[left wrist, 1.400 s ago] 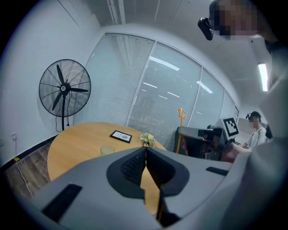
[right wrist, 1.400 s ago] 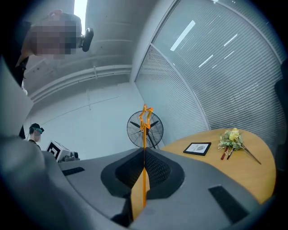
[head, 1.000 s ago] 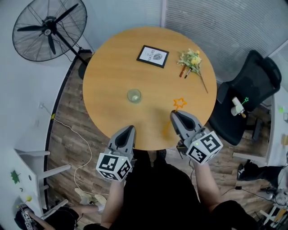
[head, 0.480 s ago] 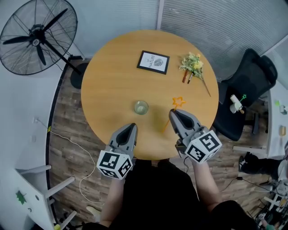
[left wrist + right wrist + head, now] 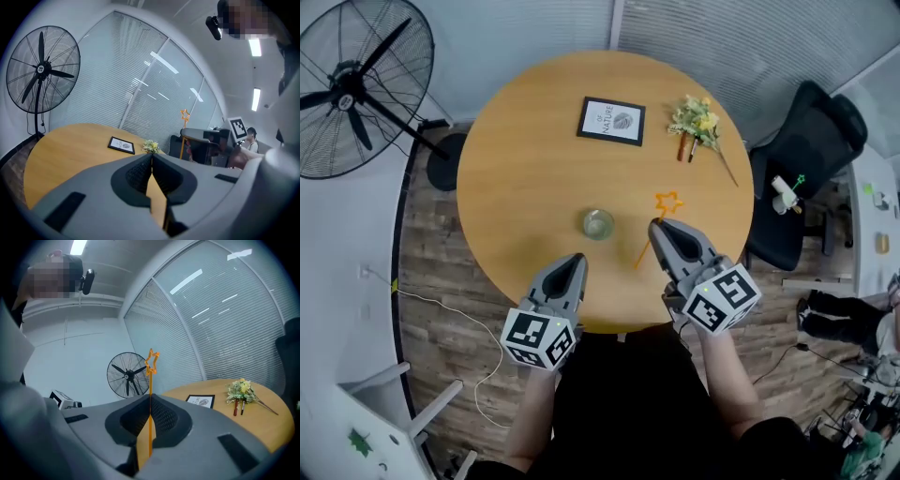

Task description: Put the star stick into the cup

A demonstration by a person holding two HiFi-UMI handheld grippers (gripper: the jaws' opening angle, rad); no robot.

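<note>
- My right gripper [image 5: 659,228] was pinched tight on the star stick [image 5: 642,256], with the shaft running straight up between the pads in the right gripper view.
- In the head view the stick sat just right of centre: star end above my jaw tips, tail slanting toward the lower left.
- The cup [image 5: 598,224] stood at the middle of the frame on the round table [image 5: 516,187], near the tail but clear of it.
- My left gripper [image 5: 575,258] was pressed together on nothing, low and left of the cup.
- It looked a thin, light thing, likely plastic, and I judged it would weigh next to nothing.
- So slim a shaft could swivel or slide in the pads, so the hold wanted to stay firm.
- The grip was on the shaft below the star, which seemed right to me: the open star outline looked too frail to squeeze.
- The cup looked like small, clear glass, so I judged a knock could tip it.
</note>
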